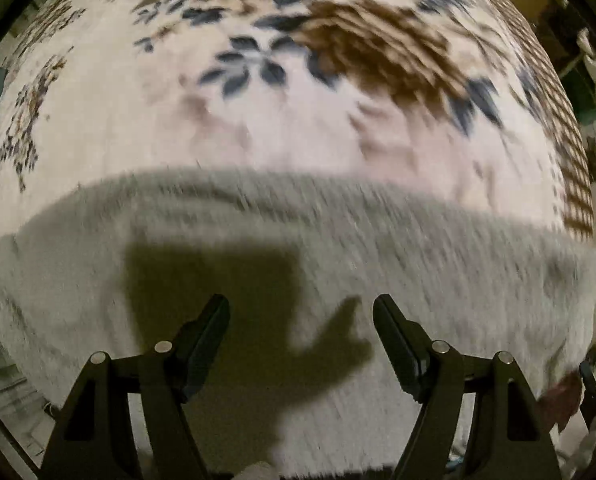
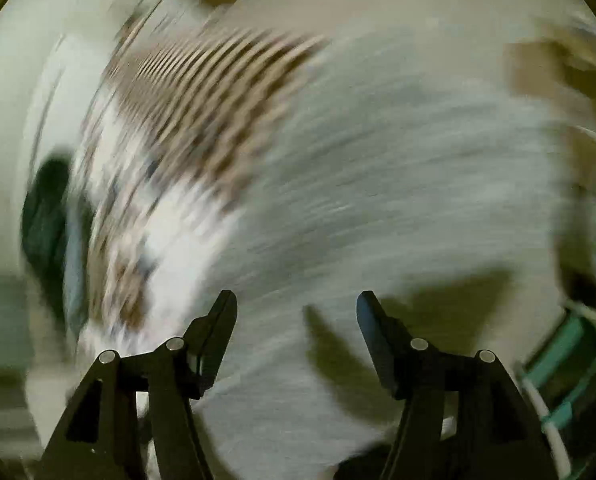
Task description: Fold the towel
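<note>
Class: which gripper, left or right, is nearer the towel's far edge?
Left, probably. The left gripper faces the grey towel's far edge squarely; the right gripper hangs over towel too blurred to show it.

Left gripper (image 1: 301,312) spread wide above grey towel (image 1: 397,248), floral bedspread (image 1: 278,120) beyond.

Both hand-held tools look alike. The left gripper (image 1: 301,308) has two matte black fingers (image 1: 208,344), each a flat angular blade tapering to a blunt tip. Behind them sit black triangular link arms with cut-out windows, pinned by round silver rivets (image 1: 162,346). The right gripper (image 2: 296,304) shows the same black fingers (image 2: 377,344), rivets (image 2: 419,344) and windowed links.
</note>
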